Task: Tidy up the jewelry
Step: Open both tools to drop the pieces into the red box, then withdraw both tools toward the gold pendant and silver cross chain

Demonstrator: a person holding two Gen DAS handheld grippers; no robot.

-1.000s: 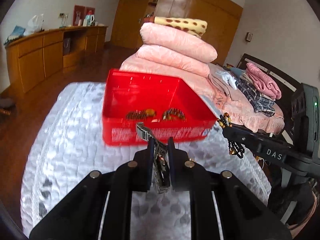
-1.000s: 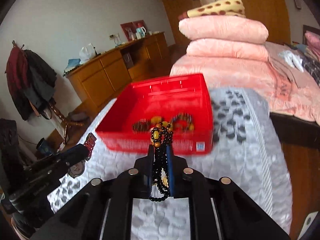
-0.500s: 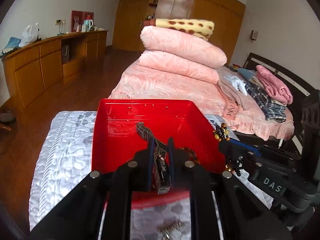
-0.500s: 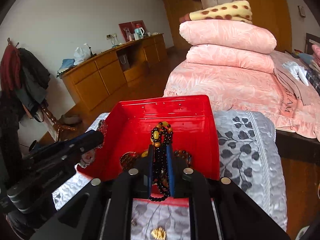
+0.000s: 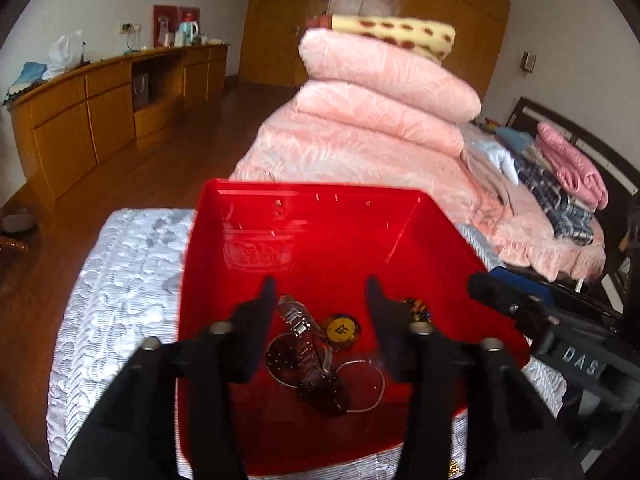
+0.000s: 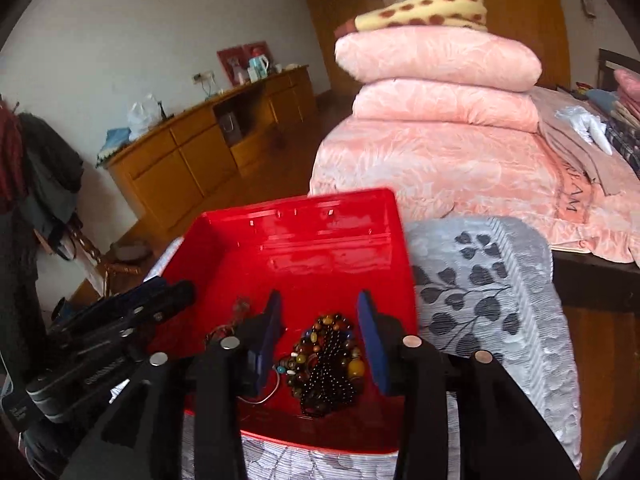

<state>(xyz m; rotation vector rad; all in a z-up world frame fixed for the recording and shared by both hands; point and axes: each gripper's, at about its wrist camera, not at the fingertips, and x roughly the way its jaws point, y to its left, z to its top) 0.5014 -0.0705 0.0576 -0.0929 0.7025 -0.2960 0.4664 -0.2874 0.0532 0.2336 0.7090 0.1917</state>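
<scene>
**Dropping the jewelry into the red box**

Both grippers are hovering over the red box (image 5: 304, 216), which is sitting on the grey patterned cushion (image 5: 120, 288). The left gripper (image 5: 320, 300) is opening its jaws, and the metal watch (image 5: 308, 340) is lying on the box floor below them, not pinched. The right gripper (image 6: 318, 312) is opening too, with the black bead necklace (image 6: 326, 368) lying loose under it. To finish well, I think each hand should be lifting straight up, so no finger is catching a strand.
</scene>
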